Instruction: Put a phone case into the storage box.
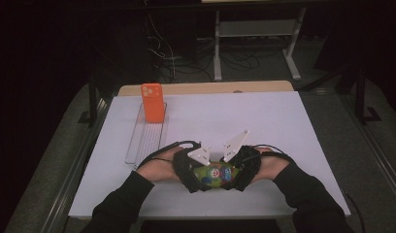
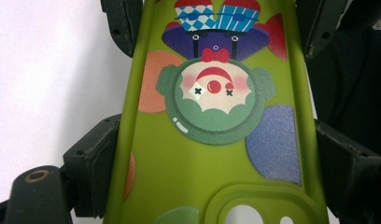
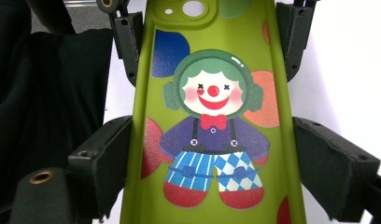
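A green phone case (image 1: 214, 174) printed with a clown is held level just above the table's near middle, one gripper at each end. My left gripper (image 1: 193, 171) is shut on the end with the camera cut-out; in the left gripper view the case (image 2: 212, 140) runs up between both black jaws, which press its long edges. My right gripper (image 1: 236, 171) is shut on the opposite end, and in the right gripper view the case (image 3: 212, 116) sits clamped between its jaws, clown upright. An orange phone (image 1: 153, 102) stands propped at the far end of a clear tray (image 1: 145, 138).
The white table top (image 1: 264, 121) lies open to the right and behind the grippers. The clear tray lies at the left, running toward the far edge. A wooden strip (image 1: 206, 88) borders the far edge. Cables and a white desk frame (image 1: 256, 43) stand on the floor beyond.
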